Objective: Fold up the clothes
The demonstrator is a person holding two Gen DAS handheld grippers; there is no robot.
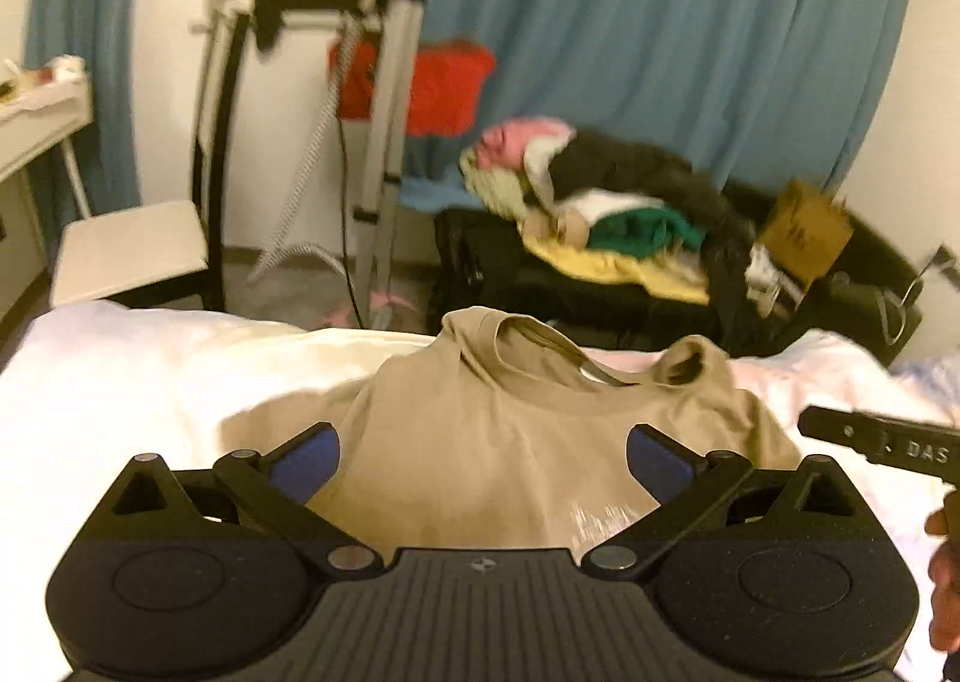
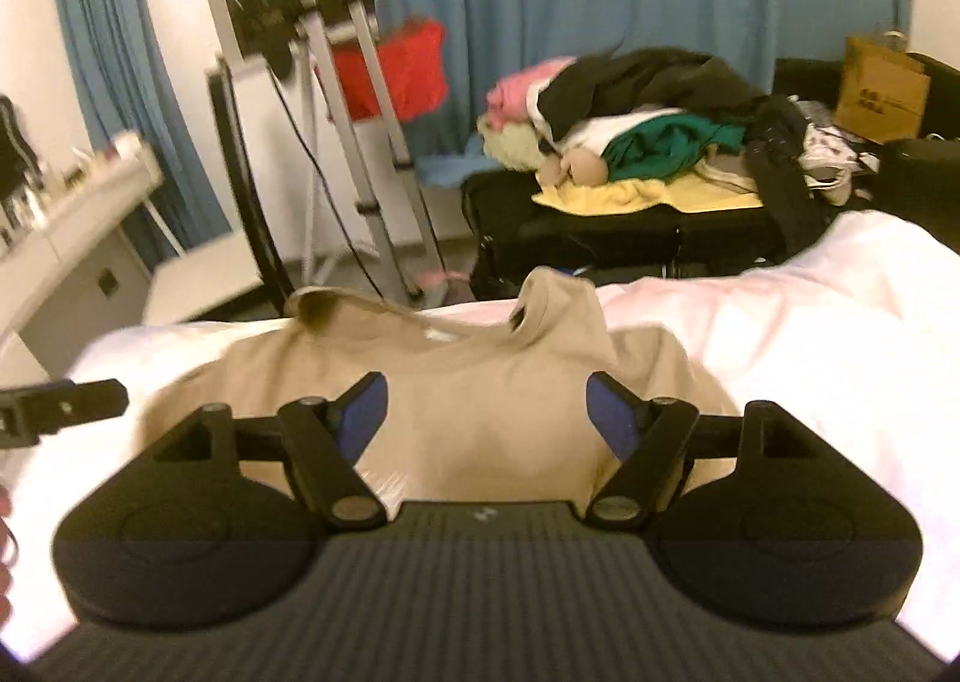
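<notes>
A beige T-shirt (image 1: 510, 430) (image 2: 480, 400) lies partly folded on the white bed (image 1: 132, 382) (image 2: 810, 322), collar toward the far edge, with a white print near my side. My left gripper (image 1: 483, 457) hovers over the shirt's lower part, blue pads wide apart and nothing between them. My right gripper (image 2: 486, 412) also stands open above the shirt, just below the collar. In the left wrist view the right gripper's black finger (image 1: 882, 439) shows at the right edge; in the right wrist view the left gripper's finger (image 2: 66, 406) shows at the left edge.
Beyond the bed a black suitcase (image 1: 600, 286) (image 2: 600, 226) carries a heap of mixed clothes (image 1: 600, 190) (image 2: 648, 118). A white chair (image 1: 132, 250), a metal stand (image 1: 384, 142) with a red cloth (image 2: 396, 64), a brown paper bag (image 2: 882, 88) and blue curtains (image 1: 660, 22) fill the back.
</notes>
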